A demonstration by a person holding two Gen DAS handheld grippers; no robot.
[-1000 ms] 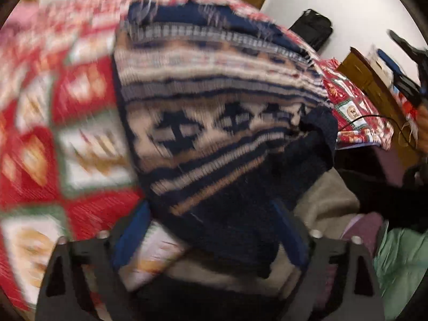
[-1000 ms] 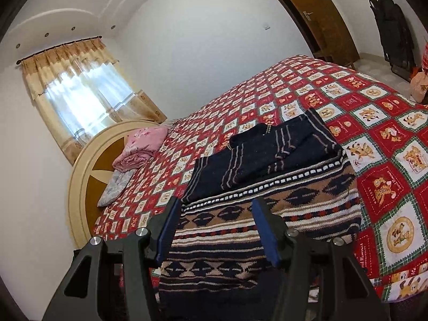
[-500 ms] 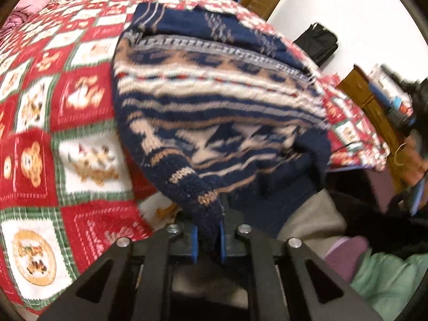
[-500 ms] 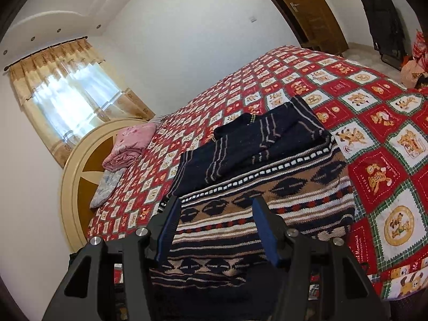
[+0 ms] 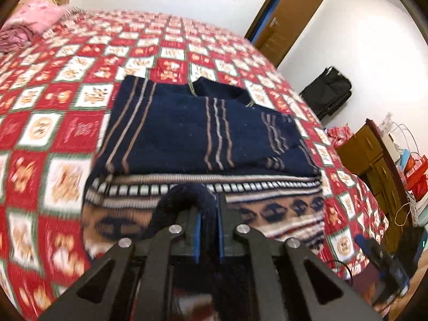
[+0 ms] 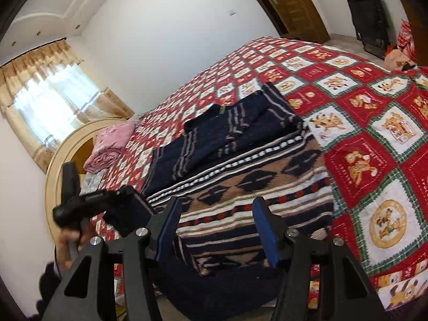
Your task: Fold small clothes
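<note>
The left gripper (image 5: 208, 215) has its fingers clamped on the dark navy hem of the patterned sweater (image 5: 203, 160), which lies on the bed near its foot edge with both sleeves already folded across the navy upper body. The right gripper (image 6: 216, 227) hangs over the sweater's other lower corner with its fingers apart and nothing between them; the hem there droops over the bed's edge below it.

To do this fold well, the right gripper probably needs to take the hem at the matching spot, so both corners rise together. Then both should carry the hem up and away toward the collar, keeping it taut and level, and lay it square on the folded sleeves. Lifting one corner alone would likely skew the knit, which looks thick and floppy.

The surface is a bedspread (image 6: 374, 123) of red, white and green squares printed with cartoon figures. A pink folded cloth (image 6: 109, 144) sits by the cream headboard (image 6: 57, 160). Beyond are a curtained window (image 6: 45, 91), a wooden door (image 5: 289, 13) and a black bag (image 5: 327, 91) against the wall.
</note>
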